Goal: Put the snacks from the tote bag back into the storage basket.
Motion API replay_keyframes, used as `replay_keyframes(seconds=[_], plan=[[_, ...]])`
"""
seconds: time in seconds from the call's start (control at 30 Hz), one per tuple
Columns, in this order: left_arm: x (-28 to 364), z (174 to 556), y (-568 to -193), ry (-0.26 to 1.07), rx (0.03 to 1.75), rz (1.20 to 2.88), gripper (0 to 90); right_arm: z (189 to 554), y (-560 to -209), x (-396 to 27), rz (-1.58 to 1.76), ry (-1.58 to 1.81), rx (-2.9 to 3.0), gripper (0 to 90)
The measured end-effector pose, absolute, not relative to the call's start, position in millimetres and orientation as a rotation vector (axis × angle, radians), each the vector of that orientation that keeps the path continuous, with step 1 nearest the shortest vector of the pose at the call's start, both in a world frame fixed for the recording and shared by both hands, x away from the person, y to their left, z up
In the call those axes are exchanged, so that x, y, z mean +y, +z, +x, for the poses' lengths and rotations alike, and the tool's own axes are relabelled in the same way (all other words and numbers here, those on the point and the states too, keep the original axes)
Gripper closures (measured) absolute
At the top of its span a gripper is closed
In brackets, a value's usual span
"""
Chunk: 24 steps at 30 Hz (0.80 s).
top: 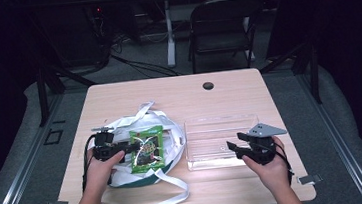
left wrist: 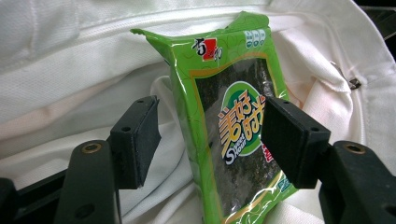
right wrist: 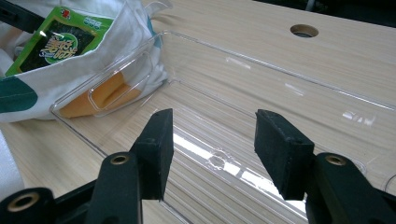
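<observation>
One seaweed packet [left wrist: 229, 135] bottom cut off, bag [left wrist: 70, 84] folds

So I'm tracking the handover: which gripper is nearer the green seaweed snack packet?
Left. The left gripper straddles the seaweed snack packet, jaws open; the right gripper hovers over the clear tray.

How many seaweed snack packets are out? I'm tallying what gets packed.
1. The green seaweed packet lies on the white cloth bag, left of the clear tray, between the open left tongs. More may be hidden inside the bag.
</observation>
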<state>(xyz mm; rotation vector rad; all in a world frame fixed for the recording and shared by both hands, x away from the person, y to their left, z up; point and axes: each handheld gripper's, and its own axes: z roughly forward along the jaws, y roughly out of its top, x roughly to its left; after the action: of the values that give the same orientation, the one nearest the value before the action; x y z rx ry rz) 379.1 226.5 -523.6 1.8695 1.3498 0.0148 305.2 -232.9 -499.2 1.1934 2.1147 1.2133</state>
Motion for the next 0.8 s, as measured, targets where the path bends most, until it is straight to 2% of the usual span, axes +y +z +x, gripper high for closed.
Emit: replay_keyframes(seconds=[0.8], plan=[[212.2, 391.6, -539.3, -0.097, 1.376, 1.911, 35.9, 298.7, -501.4, -235.4, 1.209, 1.192, 2.113, 48.2]])
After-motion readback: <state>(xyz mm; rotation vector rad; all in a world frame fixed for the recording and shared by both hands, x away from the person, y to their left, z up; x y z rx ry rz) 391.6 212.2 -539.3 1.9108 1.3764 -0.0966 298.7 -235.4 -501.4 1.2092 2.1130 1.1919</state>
